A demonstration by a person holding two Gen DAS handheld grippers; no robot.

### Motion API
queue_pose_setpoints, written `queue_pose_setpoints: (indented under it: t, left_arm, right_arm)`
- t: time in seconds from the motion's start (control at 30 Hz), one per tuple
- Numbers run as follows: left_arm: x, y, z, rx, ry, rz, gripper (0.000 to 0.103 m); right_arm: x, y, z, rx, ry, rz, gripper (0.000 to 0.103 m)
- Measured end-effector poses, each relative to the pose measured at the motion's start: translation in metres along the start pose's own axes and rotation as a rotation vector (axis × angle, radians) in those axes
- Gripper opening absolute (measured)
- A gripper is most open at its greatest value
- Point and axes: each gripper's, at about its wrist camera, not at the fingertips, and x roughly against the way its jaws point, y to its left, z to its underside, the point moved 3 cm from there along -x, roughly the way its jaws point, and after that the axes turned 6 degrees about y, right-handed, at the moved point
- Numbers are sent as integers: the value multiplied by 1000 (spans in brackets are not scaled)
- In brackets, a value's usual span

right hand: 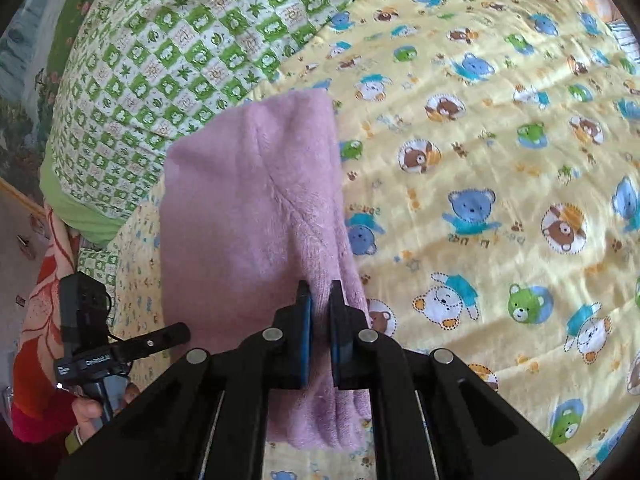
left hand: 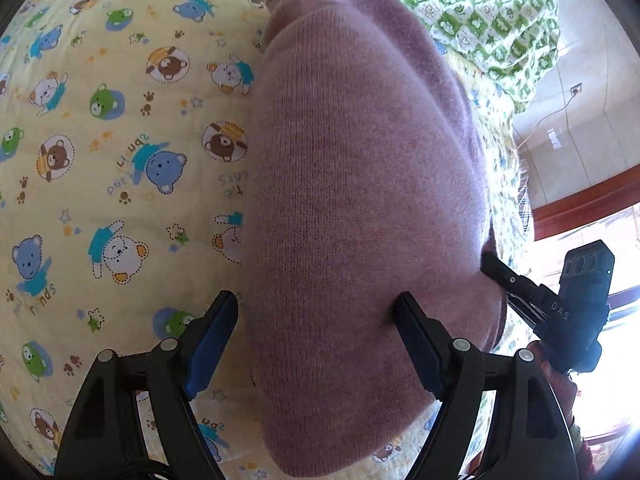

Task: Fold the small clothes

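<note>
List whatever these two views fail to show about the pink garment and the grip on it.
- Left wrist view: the pink sweater fills the frame, its lower hem cut off by the edge.
- Right wrist view: the right gripper pinches a fold; layers caught hidden by its pads.
- Sleeves: tucked under, unseen in both.

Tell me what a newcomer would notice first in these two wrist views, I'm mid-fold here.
The pink knitted garment fills the middle of the left wrist view, lying on a yellow bear-print sheet. In the right wrist view the right gripper is pinched shut on a ridge of that garment, while the left gripper stands open, one finger beside the garment's edge and the other on the knit. A green patterned quilt is bunched beyond the garment.
</note>
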Motion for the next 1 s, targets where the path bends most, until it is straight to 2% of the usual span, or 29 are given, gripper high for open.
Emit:
queue_pose_setpoints:
  t: [0.17, 0.27, 0.33, 0.37, 0.4, 0.43, 0.5, 0.57, 0.63, 0.83, 1.0]
  left_arm:
    - [-9, 10, 0, 41, 13, 36, 84]
    - [-9, 9, 0, 37, 10, 32, 84]
    - [-10, 2, -5, 31, 7, 28, 84]
    - [-10, 1, -6, 30, 7, 29, 84]
    - [-9, 2, -6, 31, 7, 32, 84]
    - [-17, -9, -16, 35, 8, 33, 84]
    - [-18, -7, -15, 44, 14, 44, 84]
    - [-18, -7, -16, 47, 18, 50, 84]
    - [-15, -7, -18, 48, 19, 55, 84]
    - [3, 1, -43, 62, -4, 75, 84]
    - [18, 15, -88, 103, -54, 73, 84]
  right_arm:
    - [-11, 0, 3, -16, -11, 4, 8]
    - [-9, 2, 2, -14, -9, 14, 11]
    - [-3, 7, 1, -11, -14, 34, 24]
    - [1, 10, 1, -7, -24, 62, 37]
    - [6, 13, 0, 2, -40, 87, 39]
    - [12, 17, 0, 15, -59, 112, 39]
    - [27, 31, 1, 58, -119, 167, 39]
    - [33, 47, 4, 88, -146, 111, 39]
    - [25, 60, 8, 122, -102, 44, 40]
    - [-1, 37, 16, 39, -21, 29, 39]
    - [-5, 27, 22, 33, -7, 20, 39]
